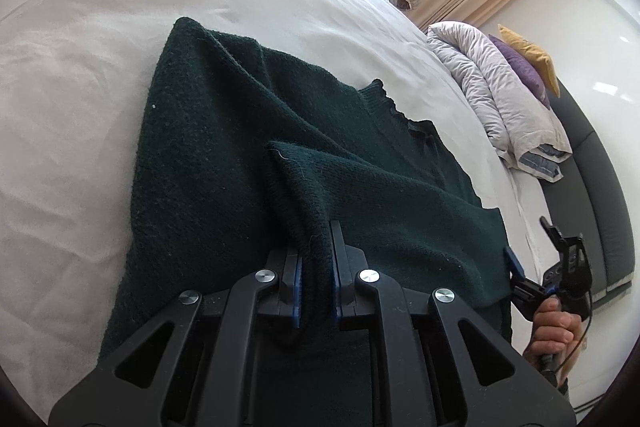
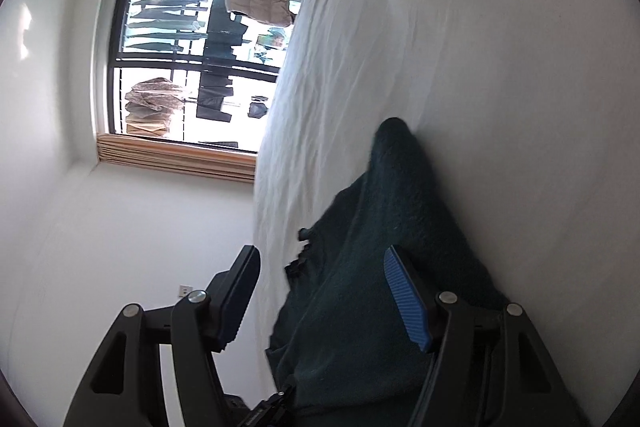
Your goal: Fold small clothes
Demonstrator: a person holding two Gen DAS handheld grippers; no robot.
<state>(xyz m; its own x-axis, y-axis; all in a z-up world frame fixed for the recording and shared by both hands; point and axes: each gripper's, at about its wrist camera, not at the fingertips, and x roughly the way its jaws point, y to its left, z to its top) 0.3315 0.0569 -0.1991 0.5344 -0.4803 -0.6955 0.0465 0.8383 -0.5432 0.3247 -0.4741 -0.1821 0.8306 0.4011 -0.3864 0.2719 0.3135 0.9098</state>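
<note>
black fingers [image 1: 336, 251] | blue ribbed pads [image 2: 406, 297] | silver screws [image 1: 267, 275]

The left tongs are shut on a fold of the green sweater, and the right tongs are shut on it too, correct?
Not quite. The right tongs are open, as the right wrist view shows. The left tongs are indeed shut on the sweater.

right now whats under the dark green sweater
The white bed sheet shows all around the dark green sweater, so it lies on the bed. Anything directly beneath the knit is covered.
</note>
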